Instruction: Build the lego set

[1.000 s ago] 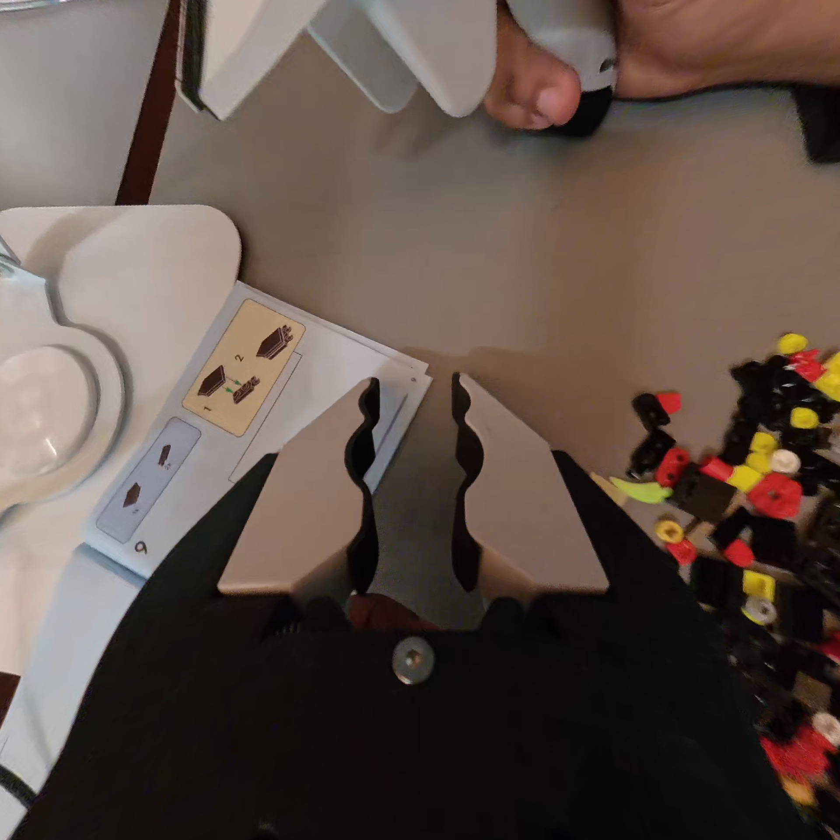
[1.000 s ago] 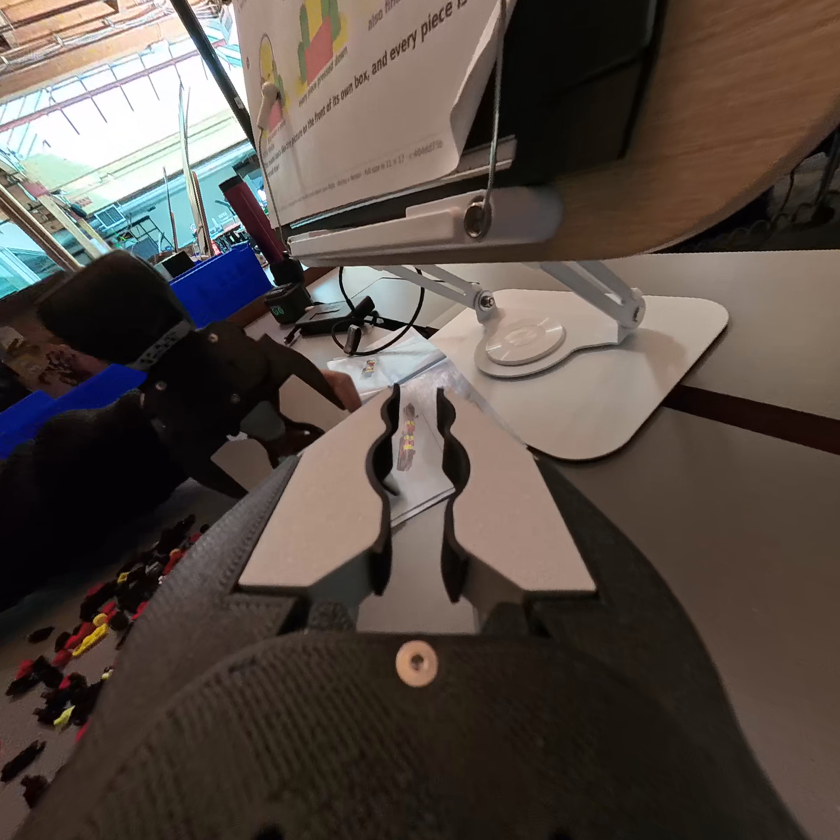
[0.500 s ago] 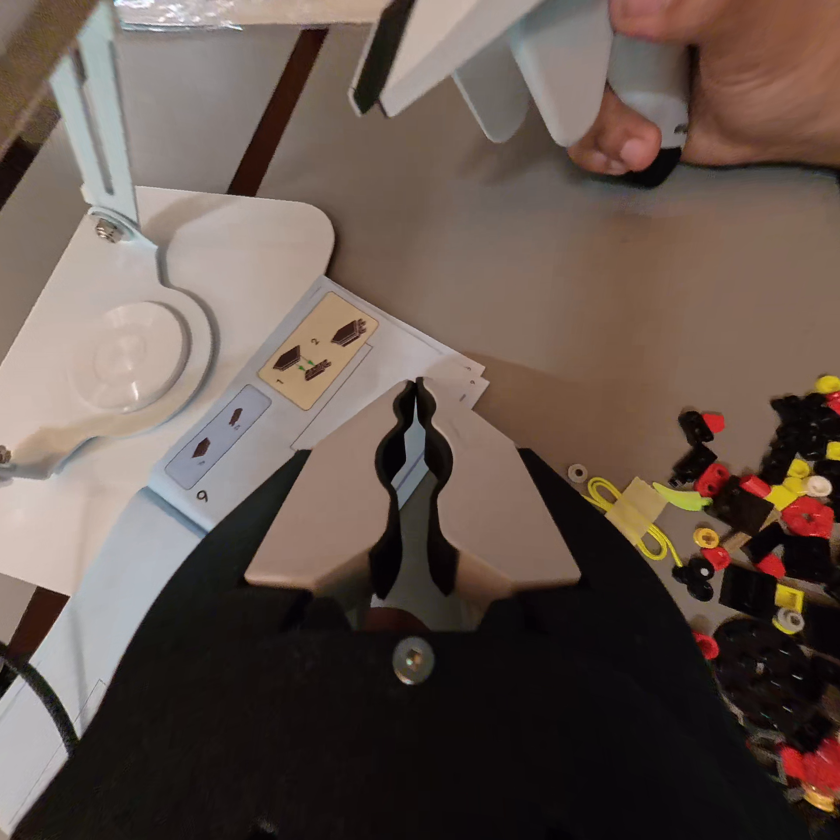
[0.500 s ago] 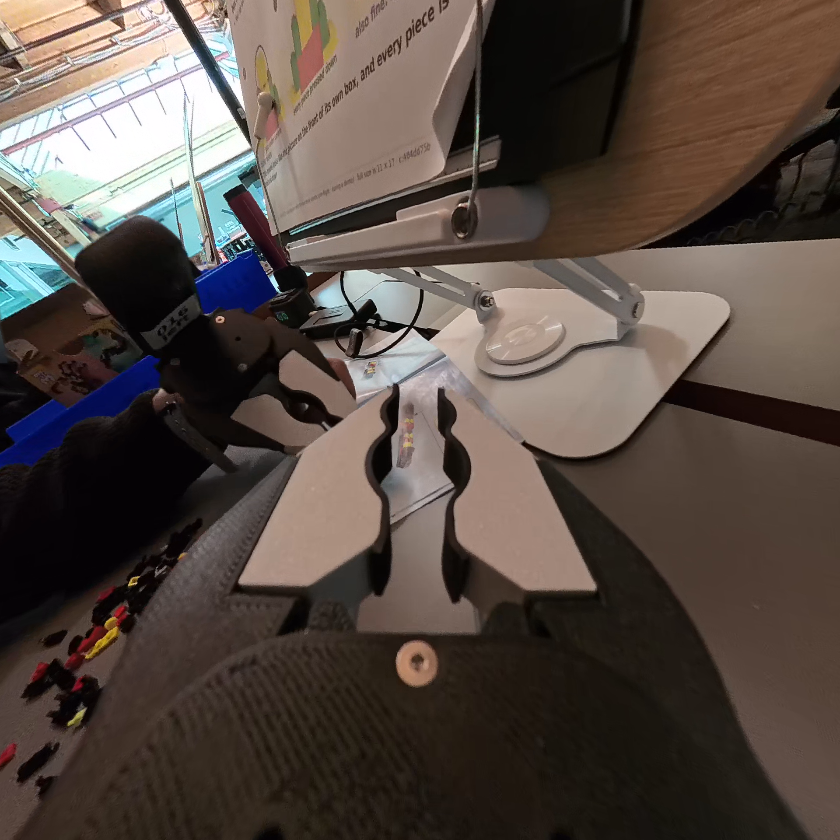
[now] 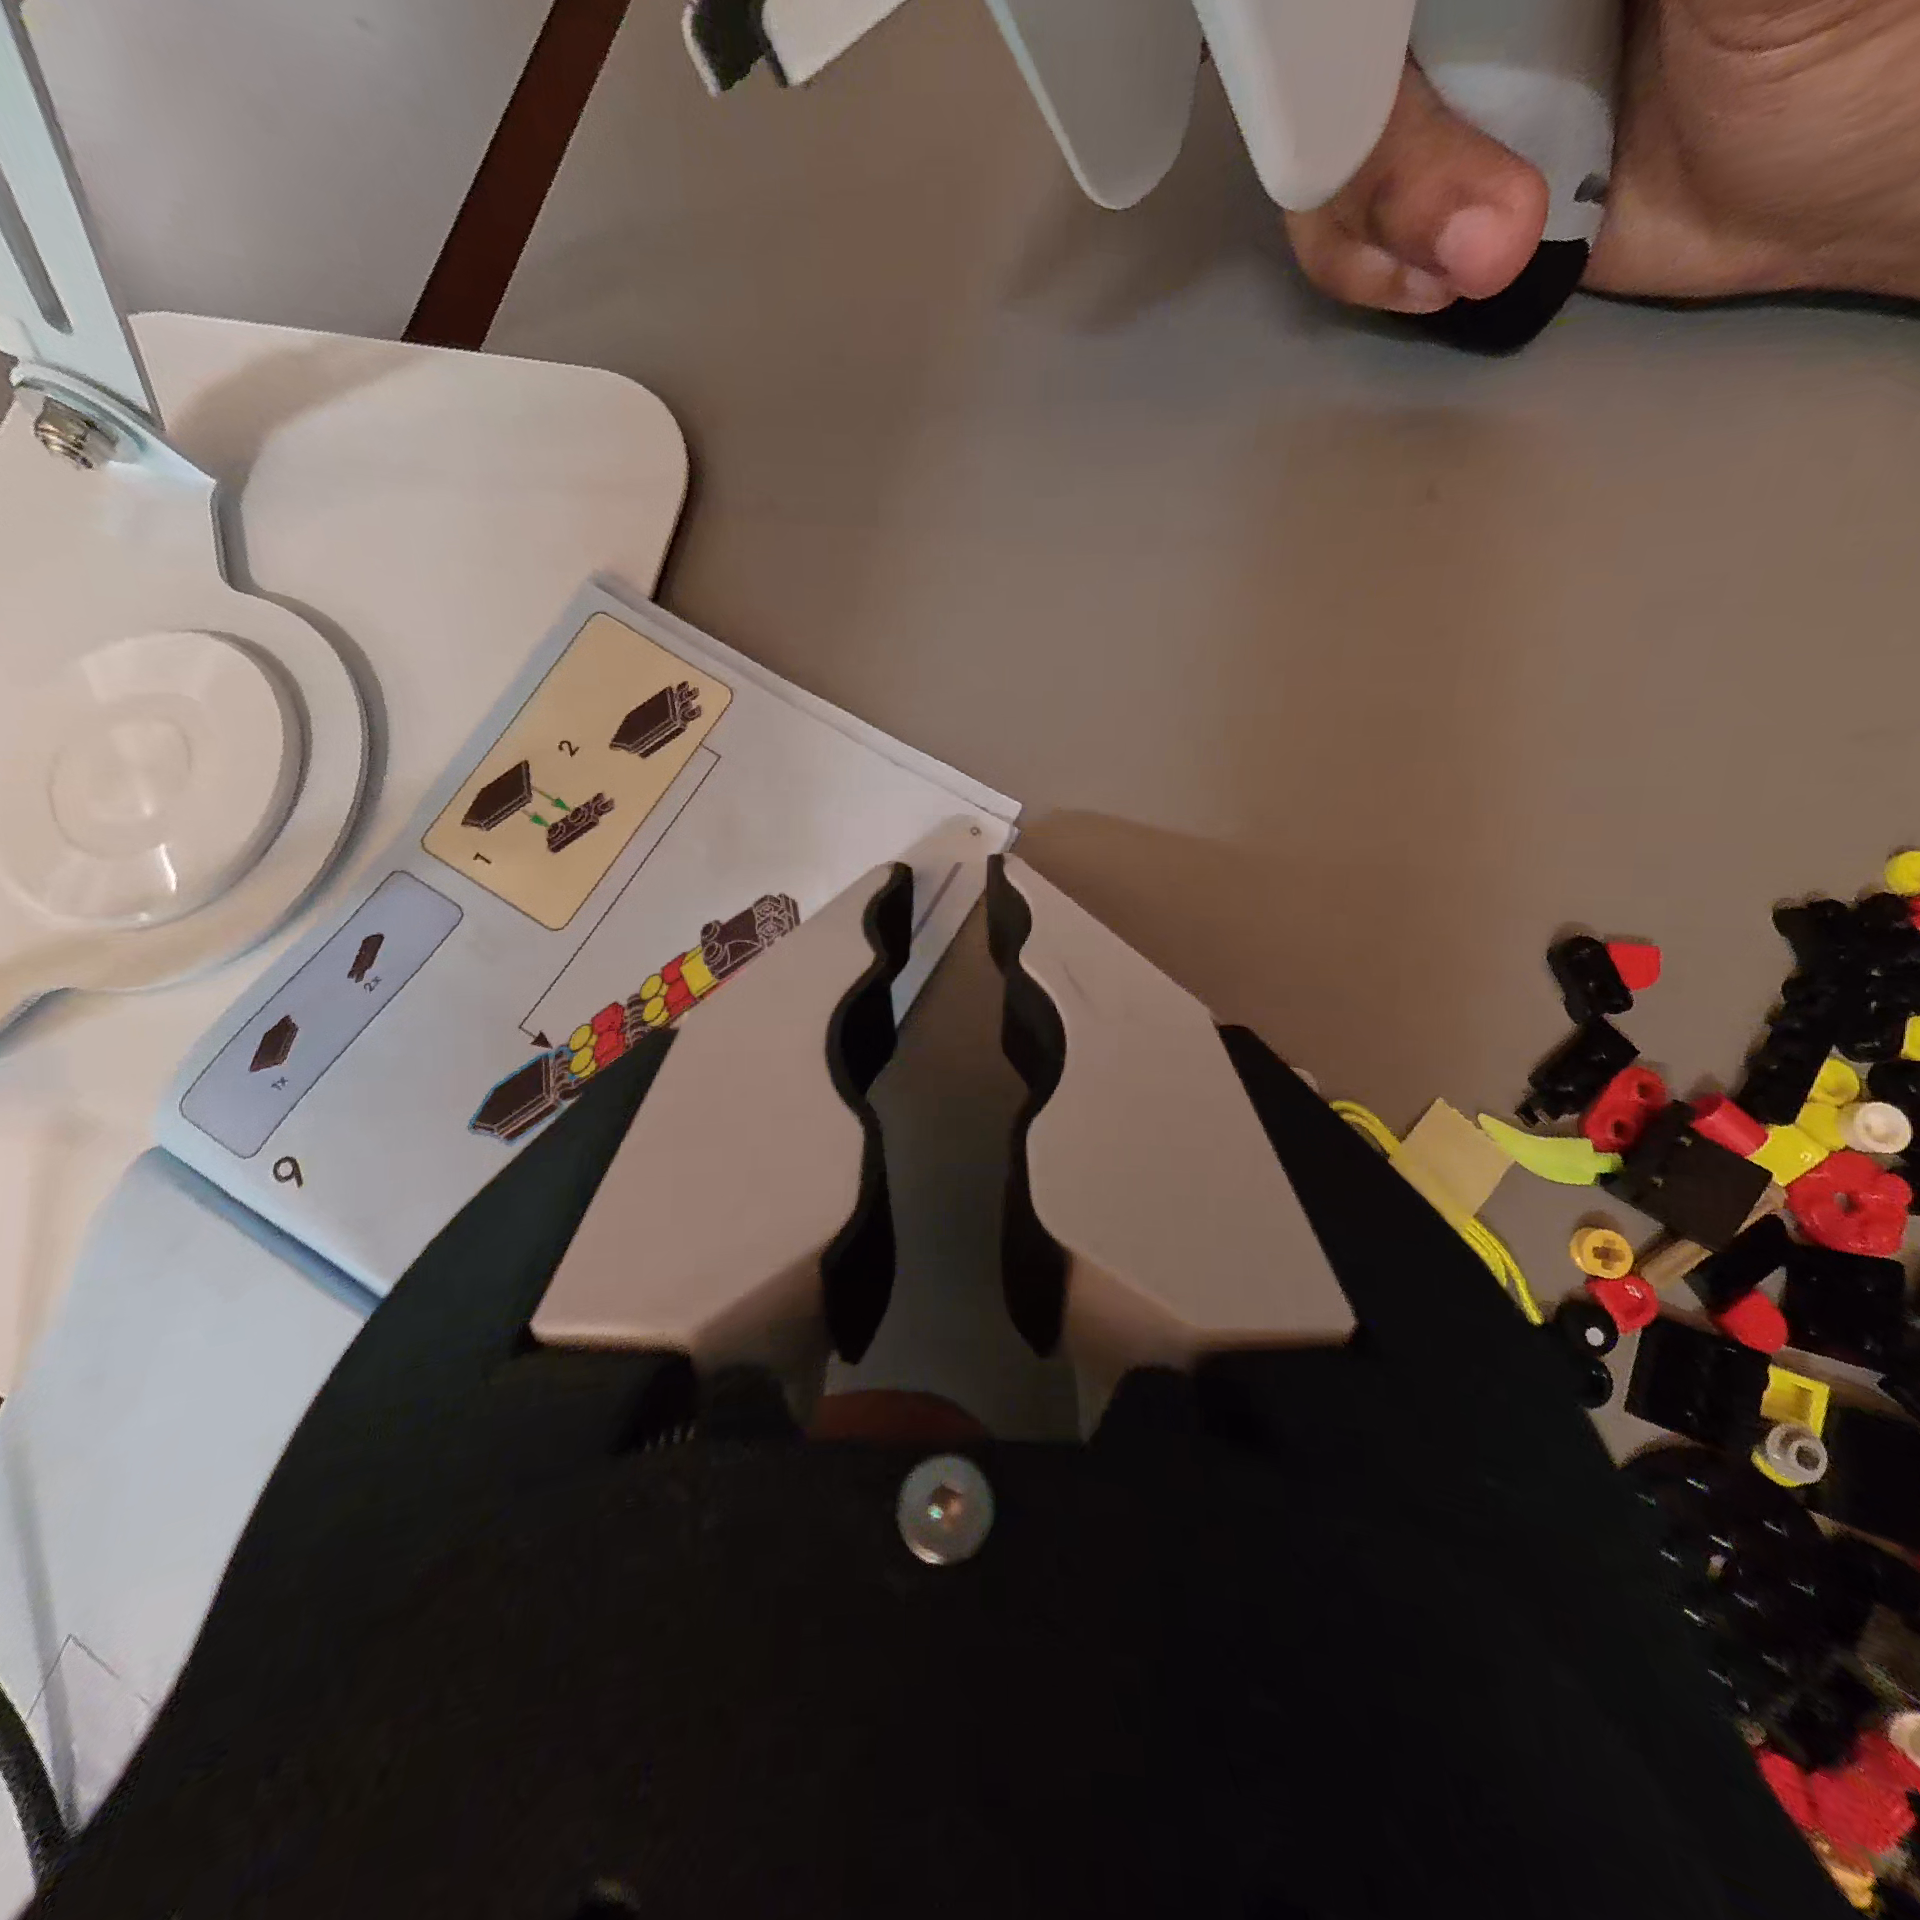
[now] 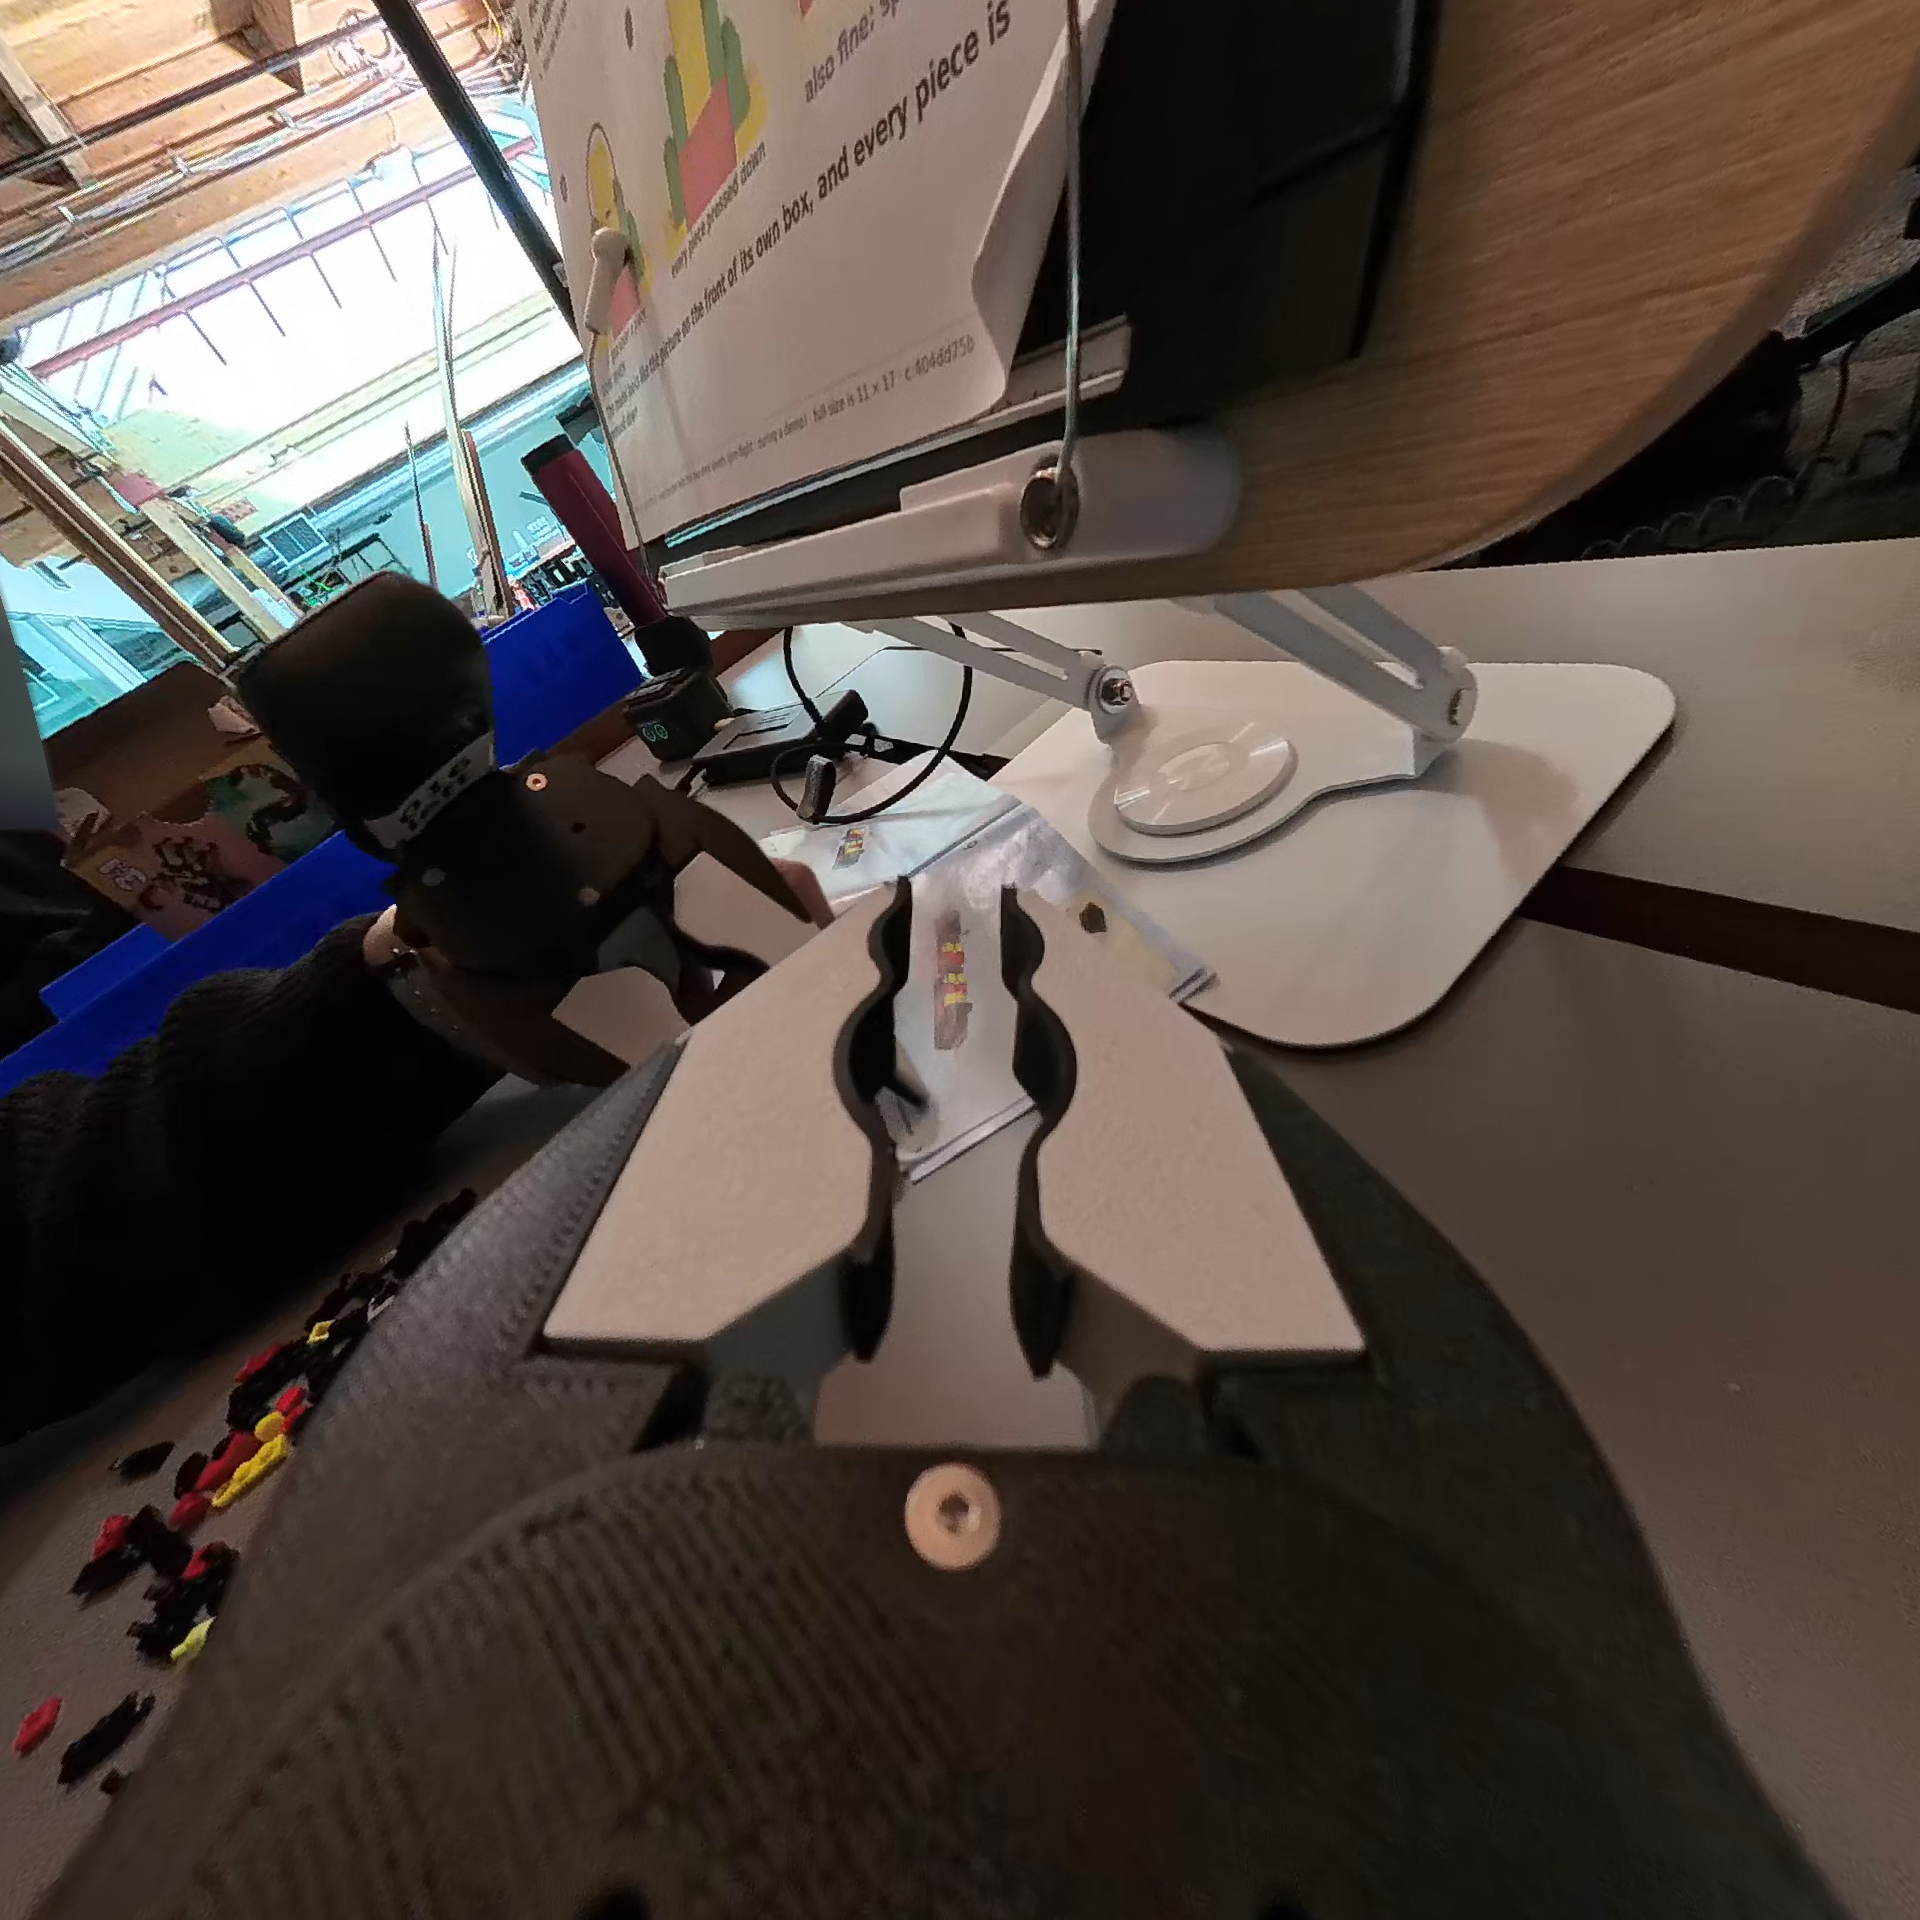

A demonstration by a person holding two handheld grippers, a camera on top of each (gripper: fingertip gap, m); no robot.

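Observation:
My left gripper (image 5: 948,878) hovers over the near corner of the open instruction booklet (image 5: 665,904). Its jaws stand a narrow gap apart with nothing between them. The booklet's top page corner curls up just beyond the tips. A pile of loose black, red and yellow lego pieces (image 5: 1756,1153) lies to the right. My right gripper (image 6: 956,909) is slightly open and empty, held above the table and pointing at the booklet (image 6: 966,997). It also shows at the top of the left wrist view (image 5: 1143,104), with a hand on it. The left gripper (image 6: 717,935) shows at left in the right wrist view.
A white stand base (image 5: 343,520) overlaps the booklet's far side; its arm carries a wooden board with a printed sheet (image 6: 831,208). Lego pieces (image 6: 218,1455) are scattered at lower left. Cables and a black device (image 6: 748,738) lie behind, and blue bins (image 6: 312,894) beyond. Some 11 cm of space lies between my two pairs of fingers.
My left gripper moved over the booklet corner, closed there half a second ago, and has now reopened a little. The right gripper stayed open and shifted only slightly.

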